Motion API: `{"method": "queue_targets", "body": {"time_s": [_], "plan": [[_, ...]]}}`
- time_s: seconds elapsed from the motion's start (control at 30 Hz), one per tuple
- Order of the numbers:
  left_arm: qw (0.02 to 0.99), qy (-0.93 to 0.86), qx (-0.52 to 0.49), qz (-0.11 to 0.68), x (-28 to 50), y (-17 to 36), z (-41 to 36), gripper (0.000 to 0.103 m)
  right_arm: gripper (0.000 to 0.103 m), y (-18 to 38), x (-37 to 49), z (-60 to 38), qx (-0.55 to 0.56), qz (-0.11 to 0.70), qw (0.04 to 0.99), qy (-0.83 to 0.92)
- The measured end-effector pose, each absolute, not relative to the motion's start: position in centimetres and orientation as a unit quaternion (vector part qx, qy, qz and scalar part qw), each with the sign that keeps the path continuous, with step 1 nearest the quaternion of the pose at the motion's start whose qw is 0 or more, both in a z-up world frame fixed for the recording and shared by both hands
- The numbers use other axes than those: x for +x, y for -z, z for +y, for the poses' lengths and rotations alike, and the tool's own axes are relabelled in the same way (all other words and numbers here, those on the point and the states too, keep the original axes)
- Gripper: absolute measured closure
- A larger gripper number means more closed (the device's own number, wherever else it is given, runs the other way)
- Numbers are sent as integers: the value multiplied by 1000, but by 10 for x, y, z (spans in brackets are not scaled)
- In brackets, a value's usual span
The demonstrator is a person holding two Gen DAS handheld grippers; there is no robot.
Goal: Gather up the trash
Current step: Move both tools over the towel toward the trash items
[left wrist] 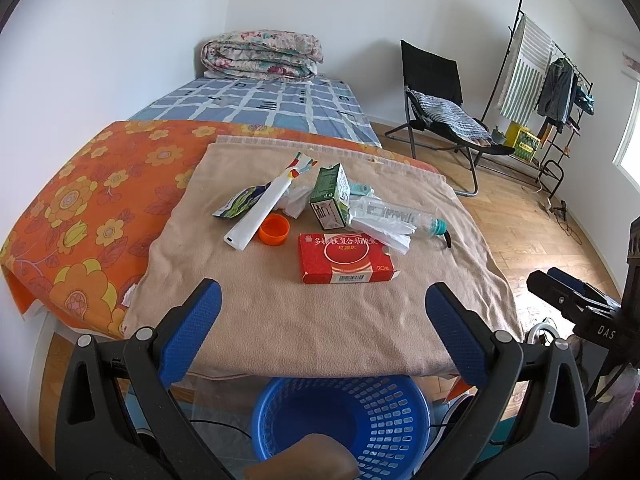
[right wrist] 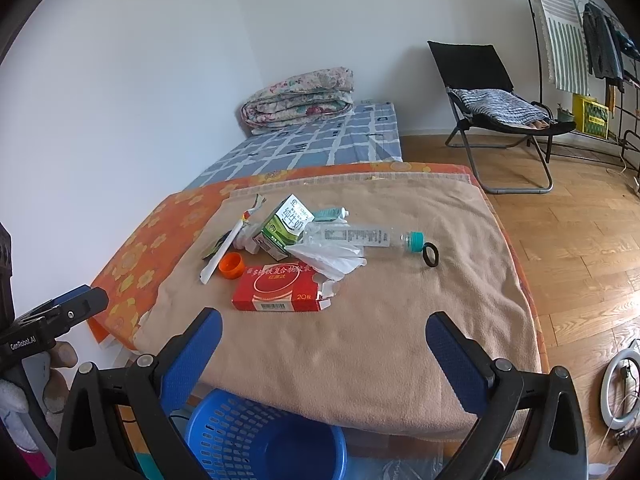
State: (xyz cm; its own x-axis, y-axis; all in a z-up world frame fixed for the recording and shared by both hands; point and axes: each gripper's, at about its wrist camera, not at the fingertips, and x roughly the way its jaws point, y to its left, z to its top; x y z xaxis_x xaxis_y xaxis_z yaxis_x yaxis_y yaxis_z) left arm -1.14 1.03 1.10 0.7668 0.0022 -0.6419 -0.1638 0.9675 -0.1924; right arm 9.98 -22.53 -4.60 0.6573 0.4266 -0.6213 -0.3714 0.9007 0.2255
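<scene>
Half-hidden tube (left wrist: pixel 362 189) behind carton (left wrist: pixel 330 196)

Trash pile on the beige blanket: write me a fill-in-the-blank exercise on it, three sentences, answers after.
1. The loose bottle cap beside the red box is coloured ____.
2. The clear plastic bottle lies on its ____.
3. The basket below the blanket edge is coloured ____.

Both the left gripper and the right gripper are open and empty.

Missing words: orange; side; blue
</scene>
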Motion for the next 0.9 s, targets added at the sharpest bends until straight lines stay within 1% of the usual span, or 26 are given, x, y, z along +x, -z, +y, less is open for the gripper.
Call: {"method": "queue_targets", "body": {"time_s": [0.27,0.9], "plan": [[931,-46,-121,341,-11,-9,11,0,0,48,102,-224,39,355,908,-218],[925,-52,-125,354,-17,20,19,0,0,59,111,-223,44,386,899,-203]]}}
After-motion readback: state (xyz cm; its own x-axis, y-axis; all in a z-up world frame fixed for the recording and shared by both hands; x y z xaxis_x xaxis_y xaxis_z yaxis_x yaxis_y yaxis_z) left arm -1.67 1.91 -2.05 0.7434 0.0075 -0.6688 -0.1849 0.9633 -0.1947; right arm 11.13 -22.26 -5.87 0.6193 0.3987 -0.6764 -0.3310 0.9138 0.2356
